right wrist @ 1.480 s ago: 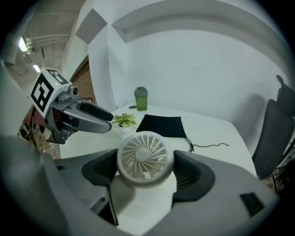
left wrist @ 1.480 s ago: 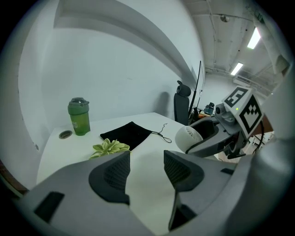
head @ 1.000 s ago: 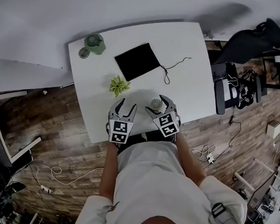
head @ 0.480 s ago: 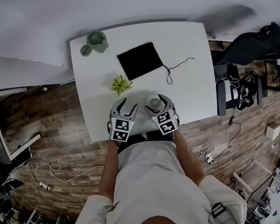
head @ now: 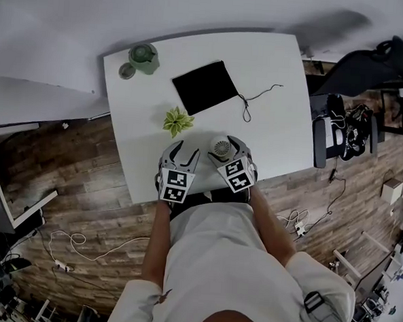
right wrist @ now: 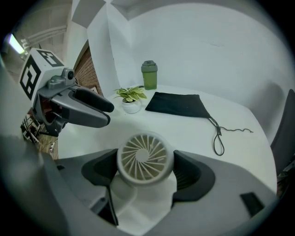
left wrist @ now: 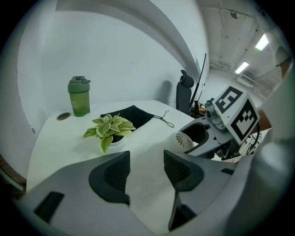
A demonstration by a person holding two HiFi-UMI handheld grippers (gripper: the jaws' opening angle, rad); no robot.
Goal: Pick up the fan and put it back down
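Observation:
A small white fan [right wrist: 145, 158] with a round grille stands near the front edge of the white table [head: 278, 127]. My right gripper [right wrist: 145, 170] is shut on the fan, one dark pad against each side of its round head. In the head view the fan [head: 221, 148] sits between the right gripper's [head: 224, 147] fingers. My left gripper [head: 184, 149] hovers just to the left, open, with only bare tabletop between its pads [left wrist: 113, 173]. The left gripper view shows the fan [left wrist: 185, 139] inside the right gripper [left wrist: 203, 133].
A small potted plant [head: 179, 121] stands just beyond the left gripper. Further back lie a black drawstring pouch [head: 206, 88] with its cord, a green bottle [head: 143, 57] and a round lid [head: 127, 71]. A black office chair [head: 371, 65] stands off the table's right side.
The right gripper, still around the fan, has sunk slightly and drifted a little left across the table. The left gripper has stayed where it was.

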